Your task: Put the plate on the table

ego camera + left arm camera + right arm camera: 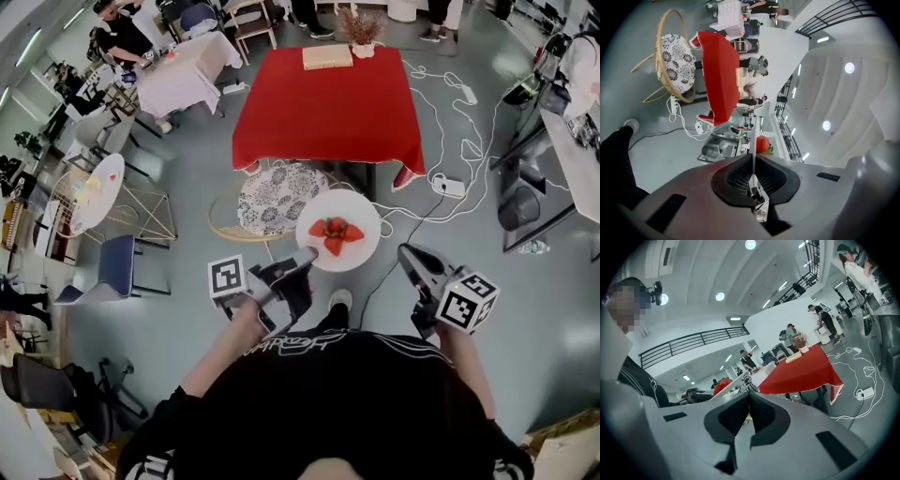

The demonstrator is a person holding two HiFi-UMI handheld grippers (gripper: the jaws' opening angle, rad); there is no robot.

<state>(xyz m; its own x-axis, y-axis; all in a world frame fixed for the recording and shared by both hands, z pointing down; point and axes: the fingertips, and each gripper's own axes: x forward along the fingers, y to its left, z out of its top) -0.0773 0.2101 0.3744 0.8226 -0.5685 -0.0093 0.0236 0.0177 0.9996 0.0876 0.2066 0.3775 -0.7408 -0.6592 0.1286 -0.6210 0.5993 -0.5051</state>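
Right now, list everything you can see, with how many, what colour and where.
plate: one, white, held above the floor, short of the table
strawberries: a few, red, on the plate
table: one, red cloth, ahead
box: one, tan, table's far edge
dried flowers: one bunch, brownish, beside the box
chair: one, wicker, black-and-white cushion, in front of the table
power strip: one, white, on the floor at the table's right
left gripper: grey, shut on the plate's rim
right gripper: grey, shut, right of the plate
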